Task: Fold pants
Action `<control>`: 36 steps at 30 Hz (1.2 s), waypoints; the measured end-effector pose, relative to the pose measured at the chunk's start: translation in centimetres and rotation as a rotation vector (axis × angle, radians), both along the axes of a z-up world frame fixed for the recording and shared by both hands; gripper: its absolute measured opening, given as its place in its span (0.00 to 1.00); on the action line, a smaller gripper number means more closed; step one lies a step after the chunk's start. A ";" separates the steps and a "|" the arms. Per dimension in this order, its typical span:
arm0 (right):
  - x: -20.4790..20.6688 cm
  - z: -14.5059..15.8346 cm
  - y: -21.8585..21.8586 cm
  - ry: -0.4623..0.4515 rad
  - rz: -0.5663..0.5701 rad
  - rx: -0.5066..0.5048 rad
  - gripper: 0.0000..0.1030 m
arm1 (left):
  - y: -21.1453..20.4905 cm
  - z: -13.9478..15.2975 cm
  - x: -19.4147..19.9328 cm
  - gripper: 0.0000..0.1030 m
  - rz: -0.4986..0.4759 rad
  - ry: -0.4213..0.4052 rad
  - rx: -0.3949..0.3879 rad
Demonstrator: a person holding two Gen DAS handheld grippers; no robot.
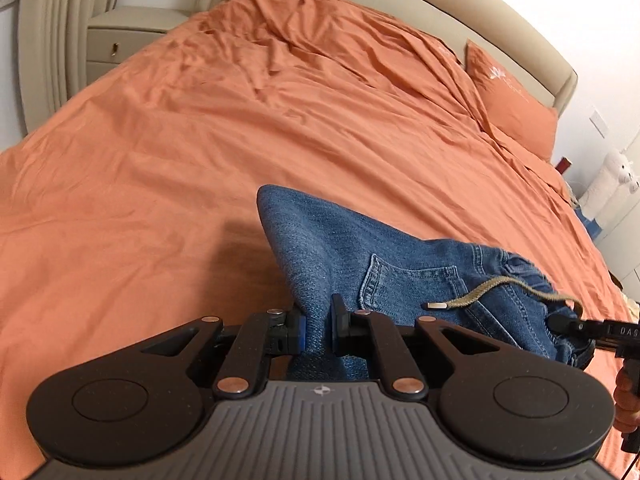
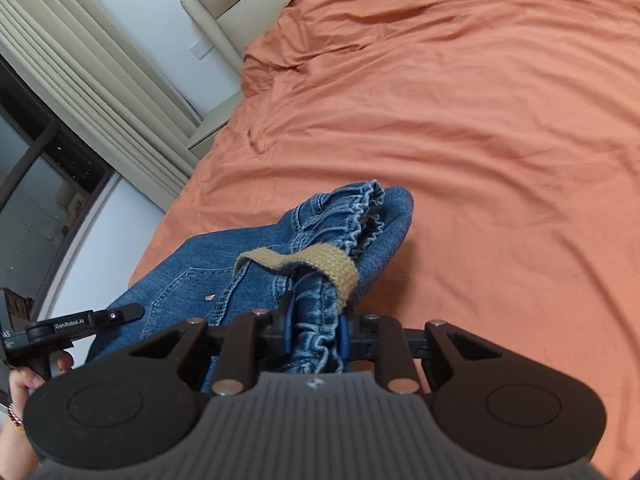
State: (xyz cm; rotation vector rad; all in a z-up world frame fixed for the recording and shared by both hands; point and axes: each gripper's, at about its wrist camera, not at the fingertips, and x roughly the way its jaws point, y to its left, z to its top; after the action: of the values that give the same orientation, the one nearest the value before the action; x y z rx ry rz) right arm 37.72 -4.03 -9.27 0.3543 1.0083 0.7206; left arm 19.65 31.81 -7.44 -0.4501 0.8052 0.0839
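Note:
Blue denim pants (image 1: pixel 384 268) with a back pocket and a tan drawstring (image 1: pixel 492 290) hang bunched above the orange bed. My left gripper (image 1: pixel 318 328) is shut on a fold of the denim. My right gripper (image 2: pixel 314 330) is shut on the gathered elastic waistband (image 2: pixel 316 320), with the tan drawstring (image 2: pixel 320 260) looped just beyond its fingers. The right gripper also shows at the right edge of the left wrist view (image 1: pixel 592 330). The left gripper shows at the left edge of the right wrist view (image 2: pixel 92 322). The pant legs are hidden below the grippers.
An orange bedsheet (image 1: pixel 200 152) covers the wide bed, wrinkled toward the far side. An orange pillow (image 1: pixel 512 96) lies against the beige headboard (image 1: pixel 520 36). A beige nightstand (image 1: pixel 120 36) and curtains (image 2: pixel 80 64) stand beyond the bed. A white plush toy (image 1: pixel 616 176) sits at right.

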 end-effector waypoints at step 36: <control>-11.1 -5.8 8.3 -0.355 0.141 -0.446 0.40 | -4.7 -5.5 -8.6 0.27 -0.001 0.191 0.272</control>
State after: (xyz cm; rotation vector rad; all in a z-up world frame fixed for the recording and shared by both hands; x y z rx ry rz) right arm 26.63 4.24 -15.06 -0.2291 0.8294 0.6356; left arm 11.01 27.08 -12.96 -0.1858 0.9660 0.2351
